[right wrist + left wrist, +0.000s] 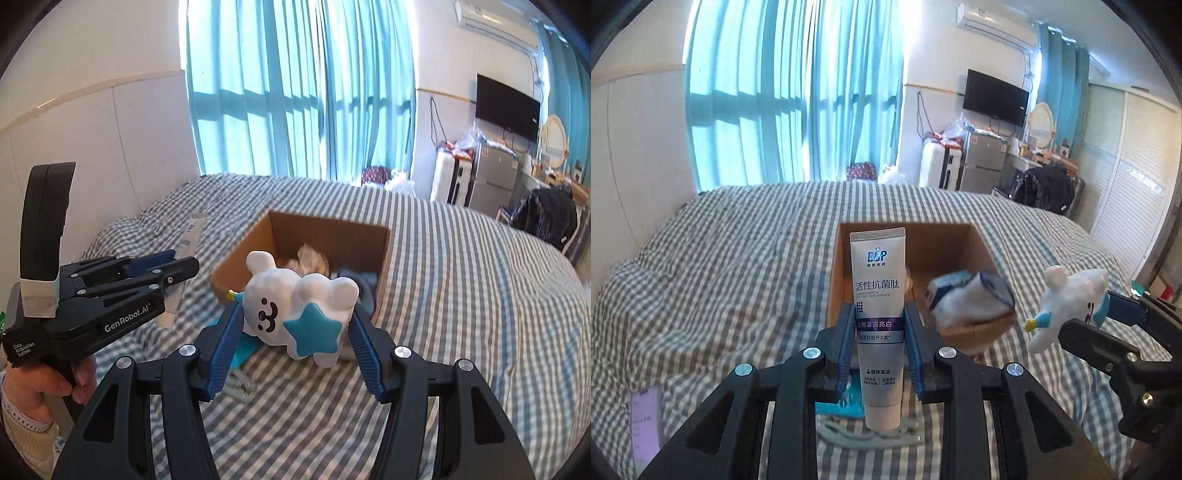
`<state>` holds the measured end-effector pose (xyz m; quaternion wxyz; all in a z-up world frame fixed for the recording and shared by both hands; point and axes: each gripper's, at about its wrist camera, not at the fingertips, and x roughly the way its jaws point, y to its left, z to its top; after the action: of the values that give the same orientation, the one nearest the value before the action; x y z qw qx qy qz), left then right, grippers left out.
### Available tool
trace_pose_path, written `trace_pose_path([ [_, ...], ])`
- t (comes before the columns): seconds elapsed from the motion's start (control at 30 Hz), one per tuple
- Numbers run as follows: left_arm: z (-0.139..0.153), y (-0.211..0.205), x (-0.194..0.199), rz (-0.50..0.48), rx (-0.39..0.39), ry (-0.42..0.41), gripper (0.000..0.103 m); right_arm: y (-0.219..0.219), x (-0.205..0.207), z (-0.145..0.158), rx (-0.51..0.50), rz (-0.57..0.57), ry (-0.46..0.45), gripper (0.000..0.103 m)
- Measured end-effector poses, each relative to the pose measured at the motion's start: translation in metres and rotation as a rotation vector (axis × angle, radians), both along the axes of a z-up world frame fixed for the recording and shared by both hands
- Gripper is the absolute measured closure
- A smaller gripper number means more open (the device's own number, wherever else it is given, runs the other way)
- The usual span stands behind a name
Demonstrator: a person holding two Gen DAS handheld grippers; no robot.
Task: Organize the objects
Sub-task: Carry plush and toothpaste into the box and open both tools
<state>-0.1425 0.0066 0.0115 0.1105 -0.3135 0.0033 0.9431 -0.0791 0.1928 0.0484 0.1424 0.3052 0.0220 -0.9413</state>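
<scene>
My left gripper (880, 325) is shut on a white toothpaste tube (879, 295), held upright above the bed just in front of an open cardboard box (964, 240). The box holds a white and blue cloth bundle (971, 295). My right gripper (295, 332) is shut on a white plush bear with a blue star (295, 310), held above the bed near the box's (380, 266) front edge. The left gripper (162, 269) with the tube (190, 236) shows at the left of the right wrist view. The plush (1067, 299) and right gripper show at the right of the left wrist view.
The bed has a grey and white checked cover (720, 258). A teal item (838, 402) and a grey plastic piece (849, 432) lie on it under the left gripper. A phone (646, 424) lies at the lower left. Curtains, a fridge and a wardrobe stand beyond.
</scene>
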Motion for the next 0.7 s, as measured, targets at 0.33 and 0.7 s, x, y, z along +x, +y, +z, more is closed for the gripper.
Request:
trace_pose_path([
  [0.33,0.019,0.022,-0.043,-0.028,0.0,0.03,0.077,0.007,-0.058,0.024,0.009,-0.006,0.064,0.045],
  [0.7,-0.013,0.04,-0.103,-0.051,-0.028,-0.018,0.077,0.01,-0.141,0.016,0.023,-0.012,0.062,0.045],
])
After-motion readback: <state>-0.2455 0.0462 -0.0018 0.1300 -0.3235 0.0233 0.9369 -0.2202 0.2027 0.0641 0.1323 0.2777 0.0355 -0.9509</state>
